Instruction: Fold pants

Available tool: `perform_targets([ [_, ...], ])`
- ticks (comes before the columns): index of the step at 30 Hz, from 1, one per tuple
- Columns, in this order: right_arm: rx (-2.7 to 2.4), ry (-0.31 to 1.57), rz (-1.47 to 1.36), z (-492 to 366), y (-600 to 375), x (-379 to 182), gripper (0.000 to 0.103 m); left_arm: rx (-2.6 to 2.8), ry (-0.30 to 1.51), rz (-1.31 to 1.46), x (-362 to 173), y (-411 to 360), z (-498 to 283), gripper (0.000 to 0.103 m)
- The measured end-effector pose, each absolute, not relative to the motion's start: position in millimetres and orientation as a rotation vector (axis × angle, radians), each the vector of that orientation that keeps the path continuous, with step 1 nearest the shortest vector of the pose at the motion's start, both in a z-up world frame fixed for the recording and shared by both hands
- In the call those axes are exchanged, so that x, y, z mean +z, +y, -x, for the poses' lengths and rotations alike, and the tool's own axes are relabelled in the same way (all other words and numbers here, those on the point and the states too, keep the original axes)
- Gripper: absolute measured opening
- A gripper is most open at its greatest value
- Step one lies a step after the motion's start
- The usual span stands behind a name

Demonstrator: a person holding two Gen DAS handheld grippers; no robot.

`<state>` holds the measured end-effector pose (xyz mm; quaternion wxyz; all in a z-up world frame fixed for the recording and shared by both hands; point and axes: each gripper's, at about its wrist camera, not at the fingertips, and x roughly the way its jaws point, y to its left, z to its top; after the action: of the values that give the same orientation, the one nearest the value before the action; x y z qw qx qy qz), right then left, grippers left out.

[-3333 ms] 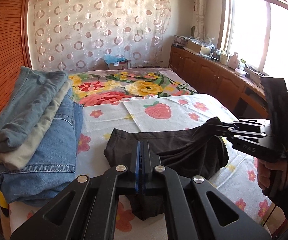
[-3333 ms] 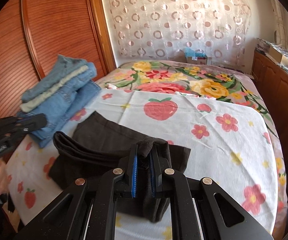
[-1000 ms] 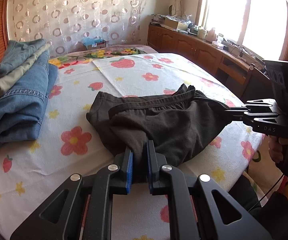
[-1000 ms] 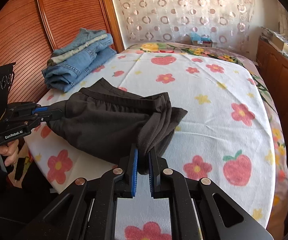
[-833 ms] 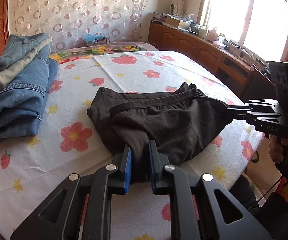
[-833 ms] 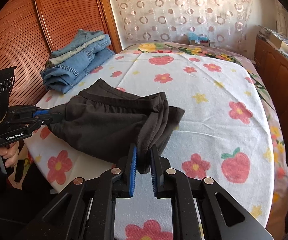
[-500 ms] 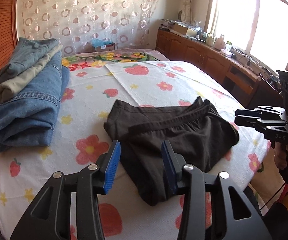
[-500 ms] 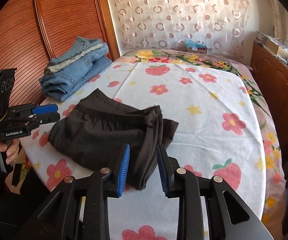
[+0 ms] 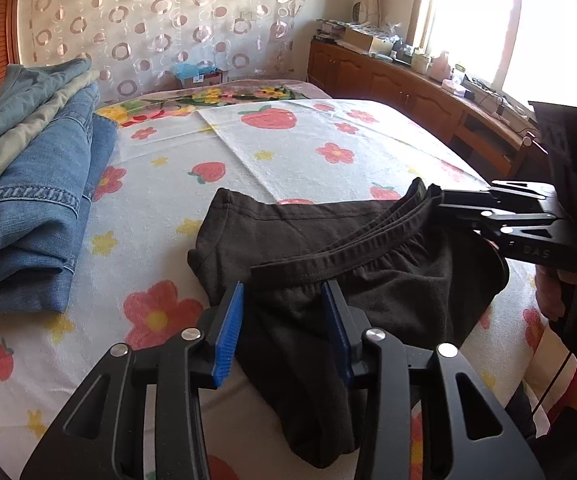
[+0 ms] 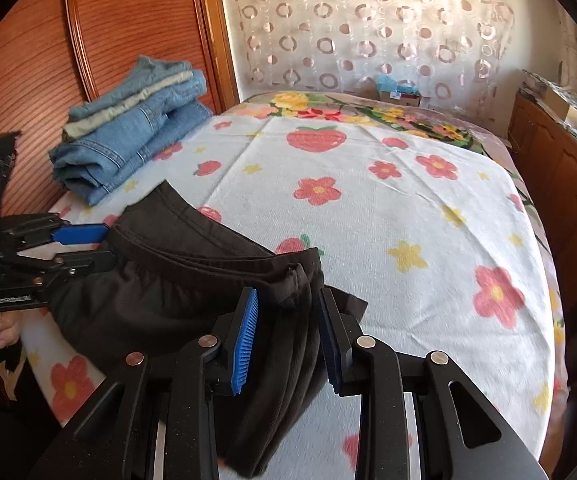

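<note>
The dark brown pants (image 9: 368,280) lie folded on the flowered sheet near the bed's front edge, waistband edges stacked on top; they also show in the right wrist view (image 10: 176,300). My left gripper (image 9: 284,308) is open, its blue pads on either side of the waistband's left end, gripping nothing. My right gripper (image 10: 288,312) is open over the right end of the pants. Each gripper shows in the other's view, the right one (image 9: 452,204) and the left one (image 10: 92,246).
A stack of folded jeans (image 9: 28,188) lies at the left of the bed, also in the right wrist view (image 10: 128,144). A wooden headboard (image 10: 108,32) stands behind it. Wooden cabinets (image 9: 408,88) run under the window at right. The bed edge is just below the pants.
Both grippers, shut on the pants and holding them stretched one second ago, have opened and let go. The pants now lie on the bed. Both grippers have moved in close over the waistband.
</note>
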<state>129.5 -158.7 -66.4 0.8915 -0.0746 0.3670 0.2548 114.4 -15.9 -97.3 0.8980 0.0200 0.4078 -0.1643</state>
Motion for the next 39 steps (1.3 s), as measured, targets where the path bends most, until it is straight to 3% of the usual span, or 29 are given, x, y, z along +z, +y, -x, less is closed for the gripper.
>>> perform_targets([
  [8,0.539,0.769,0.150,-135,-159,-72,0.031,-0.396,0.813,-0.052,-88,-23,-110,0.009],
  [10,0.536,0.762,0.152,-133,-162,-71,0.014,-0.399,0.782,-0.050,-80,-23,-106,0.008],
  [13,0.546,0.728,0.129,-126,-165,-62,0.006,-0.402,0.721,-0.045,-59,-23,-101,0.007],
  [20,0.504,0.642,0.112,-115,-169,-44,0.004,-0.387,0.662,-0.069,-32,-24,-118,0.007],
  [29,0.452,0.736,0.105,-137,-158,-60,0.004,-0.323,0.805,-0.101,-82,-21,-157,0.008],
  [36,0.450,0.718,0.083,-126,-164,-49,0.007,-0.308,0.850,-0.066,-89,-11,-156,0.033],
  [38,0.453,0.711,0.090,-120,-166,-48,0.012,-0.302,0.835,-0.059,-84,-9,-151,0.052],
  [39,0.454,0.707,0.091,-117,-166,-48,0.017,-0.306,0.825,-0.052,-81,-7,-148,0.055],
])
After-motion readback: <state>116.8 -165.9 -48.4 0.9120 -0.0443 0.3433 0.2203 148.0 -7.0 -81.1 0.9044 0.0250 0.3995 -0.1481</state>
